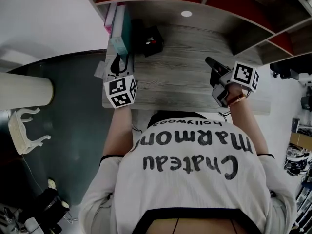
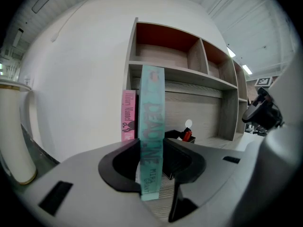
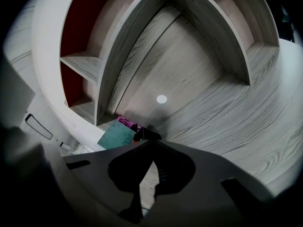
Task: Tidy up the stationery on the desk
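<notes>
Grey wood covers the desk (image 1: 195,77), and a shelf unit (image 2: 189,56) with red backs stands at its far end.

The 2 fingers of the left gripper (image 2: 151,163) pinch a teal book (image 2: 152,108) by its thin edge, 1 finger on each side. The book stands up straight, with its bottom corner hanging just under the fingers. It is at the left end of the desk, under the lowest shelf. Just beside it, on its left, a pink book (image 2: 128,115) stands up too, next to the white wall. A small black box (image 2: 177,135) with a red bit on top sits on the desk a little to the right of the 2 books.

The 2 fingers of the right gripper (image 3: 151,148) are pressed together with nothing in them. This gripper hangs over the right part of the desk, well apart from the books, and it tips down a little. Past its tips you can see the teal book, the pink book and the black box far off. A small white dot (image 3: 162,99) sits on the wood above them.
</notes>
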Available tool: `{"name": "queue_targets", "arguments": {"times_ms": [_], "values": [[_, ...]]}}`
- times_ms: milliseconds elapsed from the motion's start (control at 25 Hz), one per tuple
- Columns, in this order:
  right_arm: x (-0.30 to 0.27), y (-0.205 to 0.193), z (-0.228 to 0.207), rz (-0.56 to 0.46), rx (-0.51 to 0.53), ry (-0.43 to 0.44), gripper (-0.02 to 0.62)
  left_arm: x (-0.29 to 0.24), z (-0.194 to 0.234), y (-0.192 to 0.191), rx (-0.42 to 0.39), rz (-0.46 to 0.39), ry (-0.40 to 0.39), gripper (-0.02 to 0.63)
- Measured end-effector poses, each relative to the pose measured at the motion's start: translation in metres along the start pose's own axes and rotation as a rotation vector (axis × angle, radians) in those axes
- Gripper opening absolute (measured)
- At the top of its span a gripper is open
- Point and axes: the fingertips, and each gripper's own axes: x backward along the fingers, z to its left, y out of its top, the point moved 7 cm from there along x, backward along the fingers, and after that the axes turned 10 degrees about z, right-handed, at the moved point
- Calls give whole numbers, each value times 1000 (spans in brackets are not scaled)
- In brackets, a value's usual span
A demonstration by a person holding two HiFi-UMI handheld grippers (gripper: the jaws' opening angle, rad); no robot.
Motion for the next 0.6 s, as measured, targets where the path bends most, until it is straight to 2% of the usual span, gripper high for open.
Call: {"name": "queue_targets", "arguments": {"times_ms": [200,600], "values": [[3,2,-2,-20,-7,-11,12,-5,8,1,9,-7,4,156],[5,0,-5,-33,-12,-36,12,-20,16,1,9,33,18,155]]}}
